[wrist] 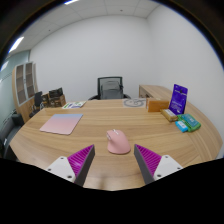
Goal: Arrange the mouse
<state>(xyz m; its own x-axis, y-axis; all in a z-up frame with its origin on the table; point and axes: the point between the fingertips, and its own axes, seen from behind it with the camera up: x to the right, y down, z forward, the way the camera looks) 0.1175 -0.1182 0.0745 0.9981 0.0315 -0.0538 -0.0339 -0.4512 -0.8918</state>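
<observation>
Fingers (114, 158) wide apart, short of mouse (118, 141)

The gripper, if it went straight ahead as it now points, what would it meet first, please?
Most likely the pink mouse, which lies on the table just ahead of the open gripper, roughly centred between its fingers; exact depth is unclear.

One tool-mounted view faces forward, low across the table (60, 148), toward the far office chair (112, 88).

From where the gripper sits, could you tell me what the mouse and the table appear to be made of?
The pink mouse looks like moulded plastic with a smooth, matte shell, a guess from its even colour. It lies just ahead of the gripper, whose jaws stand open. The table shows light wood grain, perhaps laminate.
</observation>
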